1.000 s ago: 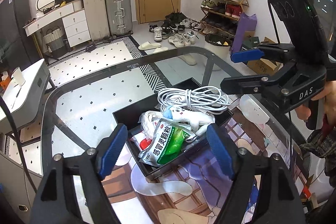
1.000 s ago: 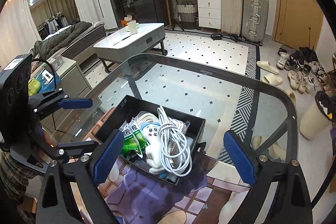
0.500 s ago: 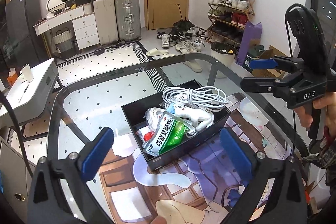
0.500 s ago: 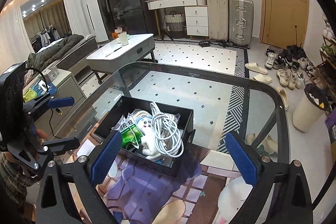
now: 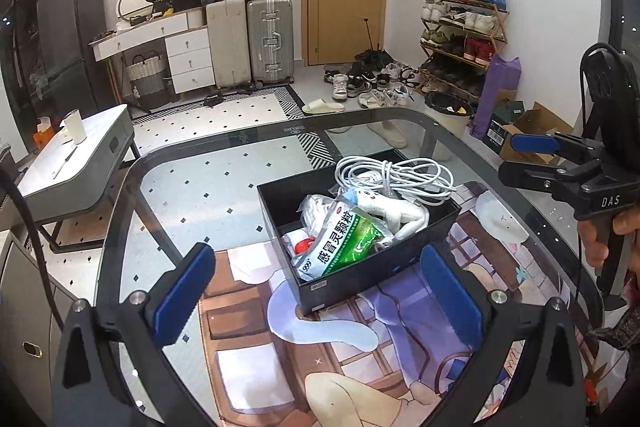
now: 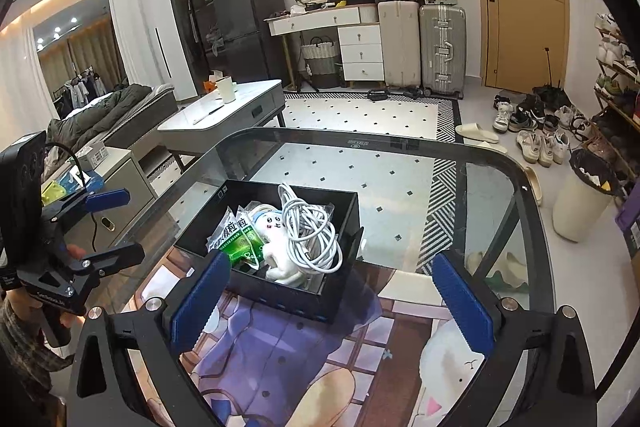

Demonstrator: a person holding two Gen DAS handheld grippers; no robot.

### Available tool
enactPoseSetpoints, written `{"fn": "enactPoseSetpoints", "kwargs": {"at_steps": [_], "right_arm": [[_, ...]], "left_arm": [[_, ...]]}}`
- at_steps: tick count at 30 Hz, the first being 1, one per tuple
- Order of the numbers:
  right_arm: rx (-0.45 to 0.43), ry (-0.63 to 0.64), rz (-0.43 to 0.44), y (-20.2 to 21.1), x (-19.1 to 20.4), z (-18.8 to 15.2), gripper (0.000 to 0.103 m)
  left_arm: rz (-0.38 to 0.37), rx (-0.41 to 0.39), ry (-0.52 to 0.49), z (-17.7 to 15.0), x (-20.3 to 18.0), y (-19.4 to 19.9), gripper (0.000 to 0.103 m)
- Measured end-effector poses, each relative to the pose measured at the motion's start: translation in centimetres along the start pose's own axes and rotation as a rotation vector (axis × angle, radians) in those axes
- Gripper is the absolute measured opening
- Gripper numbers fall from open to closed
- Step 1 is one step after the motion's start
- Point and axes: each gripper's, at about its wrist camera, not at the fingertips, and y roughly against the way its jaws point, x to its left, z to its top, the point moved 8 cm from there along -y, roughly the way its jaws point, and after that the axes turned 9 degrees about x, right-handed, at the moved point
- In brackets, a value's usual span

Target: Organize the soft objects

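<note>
A black box [image 5: 362, 281] [image 6: 296, 301] stands on a glass table. In it lie a green and white packet [image 5: 346, 245] [image 6: 236, 241], a white plush toy [image 5: 394, 209] [image 6: 276, 239], a coiled white cable [image 5: 394, 173] [image 6: 312, 231] and a white pouch with a red spot [image 5: 302, 245]. My left gripper [image 5: 318, 297] is open and empty, held back from the box's near side. My right gripper [image 6: 332, 301] is open and empty, also short of the box. Each gripper shows in the other's view, the right one [image 5: 536, 157] and the left one [image 6: 110, 225].
The glass table [image 5: 224, 187] [image 6: 460, 187] has a cartoon mat [image 5: 360, 367] [image 6: 300, 367] under the box. Beyond the table are a white side table [image 5: 72, 163], suitcases [image 5: 268, 39], a shoe rack [image 5: 460, 35] and a bin [image 6: 584, 203].
Both grippers have drawn back and risen from the box, so it looks smaller and farther. The left gripper's jaws have opened wider. The box's contents have not moved.
</note>
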Motion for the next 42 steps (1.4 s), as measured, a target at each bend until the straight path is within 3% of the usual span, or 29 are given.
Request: {"fn": "enactPoseSetpoints", "kwargs": {"at_steps": [16, 42], "right_arm": [[-0.147, -0.006, -0.058, -1.9, -0.2, -1.7, 0.102], [-0.243, -0.010, -0.118, -3.5, -0.9, -3.5, 0.102]], "left_arm": [[0.008, -0.082, 0.073, -1.7, 1.5, -2.5, 0.103], [0.045, -0.148, 0.082, -3.4, 1.8, -4.4, 0.103]]}}
